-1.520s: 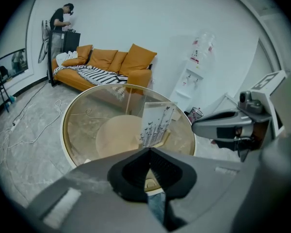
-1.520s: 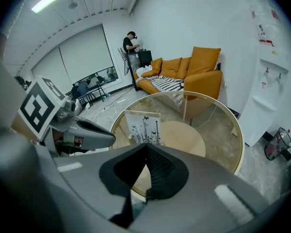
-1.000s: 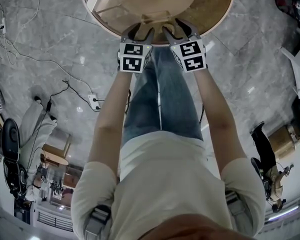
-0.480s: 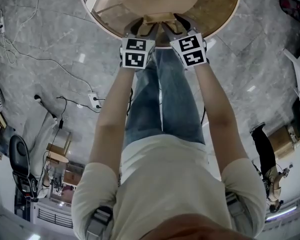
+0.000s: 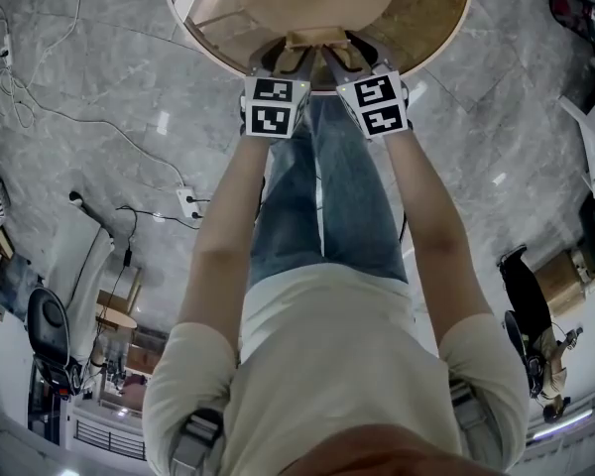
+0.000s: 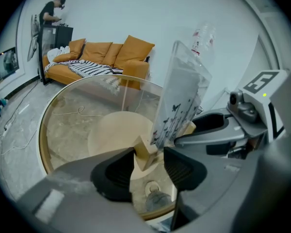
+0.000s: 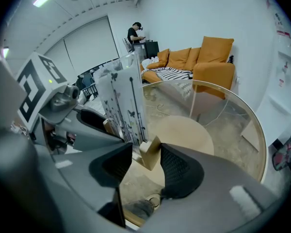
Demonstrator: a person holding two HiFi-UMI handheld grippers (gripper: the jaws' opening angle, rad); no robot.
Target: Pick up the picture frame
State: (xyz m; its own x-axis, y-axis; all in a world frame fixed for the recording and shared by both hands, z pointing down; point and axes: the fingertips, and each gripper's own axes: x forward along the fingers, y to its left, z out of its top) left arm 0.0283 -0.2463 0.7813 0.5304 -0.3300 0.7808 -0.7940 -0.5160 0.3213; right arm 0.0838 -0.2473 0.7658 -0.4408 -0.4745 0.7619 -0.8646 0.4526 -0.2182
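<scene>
While right gripper narrows, it and left gripper straddle picture frame, jaws apart.

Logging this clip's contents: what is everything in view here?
picture frame: one, clear panel with butterfly print in a light wooden base, upright at the table's near edge
table: one, round glass with gold rim, under the tools
sofa: one, orange, far wall
power strip: one, white, floor, among cables
bystander: one, dark top, beside sofa
left tool: one, grey, jaws astride the base's end
right tool: one, grey, jaws just closing, base's other end between them
</scene>
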